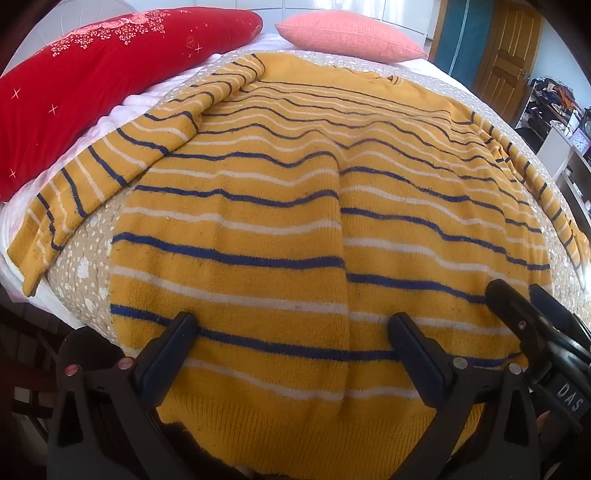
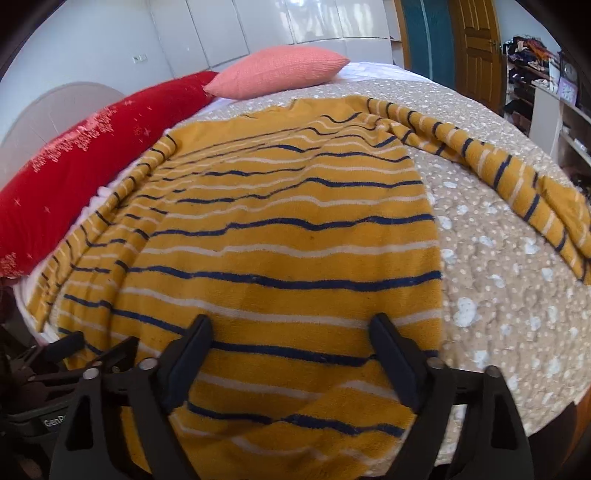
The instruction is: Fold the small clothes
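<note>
1. Covering most of the view is a bed (image 1: 85,280) under a beige dotted blanket, with white sheet showing along its left edge.
2. Lying flat on the blanket is a mustard sweater (image 1: 258,206) with navy and white stripes; its long axis runs from the near edge, where the hem sits, toward the far edge, where the neck points at the pillows. Both sleeves spread outward toward the side edges.
3. A red pillow (image 1: 92,85) lies along the left edge, and a pink pillow (image 1: 351,35) rests at the far edge.
4. The left gripper (image 1: 293,338) hovers over the hem, fingers wide apart, clamping nothing.
5. The right gripper (image 2: 291,338) hangs over the hem's right part, fingers likewise spread, with only flat fabric beneath.
</note>
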`<state>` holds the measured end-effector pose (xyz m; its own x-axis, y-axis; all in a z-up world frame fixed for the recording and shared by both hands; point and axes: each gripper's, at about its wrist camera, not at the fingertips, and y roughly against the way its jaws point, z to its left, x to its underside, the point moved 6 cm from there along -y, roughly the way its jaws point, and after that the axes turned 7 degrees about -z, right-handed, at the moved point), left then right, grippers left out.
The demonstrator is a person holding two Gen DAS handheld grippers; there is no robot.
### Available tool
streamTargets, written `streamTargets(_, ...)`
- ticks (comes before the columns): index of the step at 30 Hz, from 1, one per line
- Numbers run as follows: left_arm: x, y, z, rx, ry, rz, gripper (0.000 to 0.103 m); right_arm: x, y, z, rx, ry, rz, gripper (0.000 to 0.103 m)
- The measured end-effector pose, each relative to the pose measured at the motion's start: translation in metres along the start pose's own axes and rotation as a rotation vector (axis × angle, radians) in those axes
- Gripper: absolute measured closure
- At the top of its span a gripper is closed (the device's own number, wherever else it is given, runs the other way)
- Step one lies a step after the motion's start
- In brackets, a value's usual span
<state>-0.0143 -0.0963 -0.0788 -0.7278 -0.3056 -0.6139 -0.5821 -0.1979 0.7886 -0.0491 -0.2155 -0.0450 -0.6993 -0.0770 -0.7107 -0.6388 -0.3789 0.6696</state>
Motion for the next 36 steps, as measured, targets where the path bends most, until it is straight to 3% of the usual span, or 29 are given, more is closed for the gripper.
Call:
streamTargets(9,0.0,-0.001,0.001,0.002,0.003,-0.009,0.0,0.001,0.001,0.001,-0.032,-0.016,-0.027,0.001)
streamTargets(16,0.001,0.001,0.001,0.013,0.009,-0.019,0.0,0.002,0.003,0.002,-0.039,-0.013,-0.04,0.001)
streamTargets(22,-0.004,0.021,0.013,0.017,0.081,-0.068,0.0,0.002,0.007,0.007,0.023,0.03,-0.018,0.001)
streamTargets(25,-0.014,0.043,0.022,0.017,0.119,-0.138,0.0,-0.002,0.021,0.006,0.035,0.007,-0.056,0.002)
streamTargets(29,-0.031,0.09,0.034,0.002,0.145,-0.293,0.0,-0.012,0.046,0.0,0.051,-0.029,-0.131,0.002)
streamTargets(36,-0.052,0.178,0.057,-0.152,0.148,-0.613,0.0,-0.023,0.076,0.008,0.081,-0.015,-0.19,0.002)
